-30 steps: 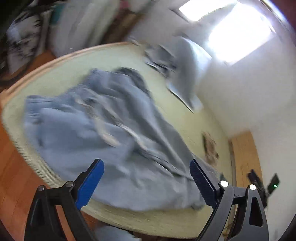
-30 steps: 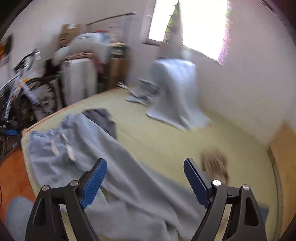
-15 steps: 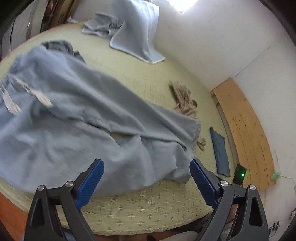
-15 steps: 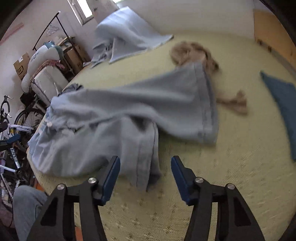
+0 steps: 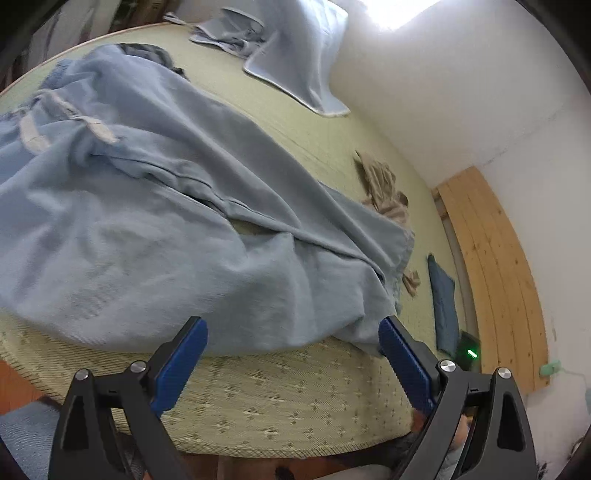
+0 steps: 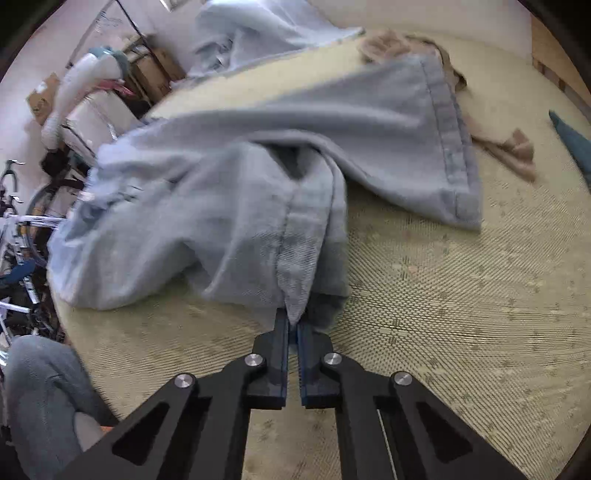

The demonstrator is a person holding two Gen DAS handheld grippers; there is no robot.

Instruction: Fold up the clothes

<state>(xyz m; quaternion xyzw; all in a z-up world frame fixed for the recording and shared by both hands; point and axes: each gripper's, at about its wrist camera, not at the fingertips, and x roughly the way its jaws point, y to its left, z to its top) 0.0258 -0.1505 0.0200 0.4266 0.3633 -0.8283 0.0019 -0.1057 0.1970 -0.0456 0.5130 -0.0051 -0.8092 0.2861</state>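
Woven mat (image 6: 461,295); right gripper (image 6: 293,325) angled down, pinching jeans (image 6: 295,229) hem; left gripper (image 5: 291,354) spread wide.

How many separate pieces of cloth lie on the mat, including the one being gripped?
5, maybe more hidden: light blue trousers pinched in the right gripper; beige garment beyond them; dark blue folded cloth near the wooden board; pale blue blanket and crumpled blue cloth far back.
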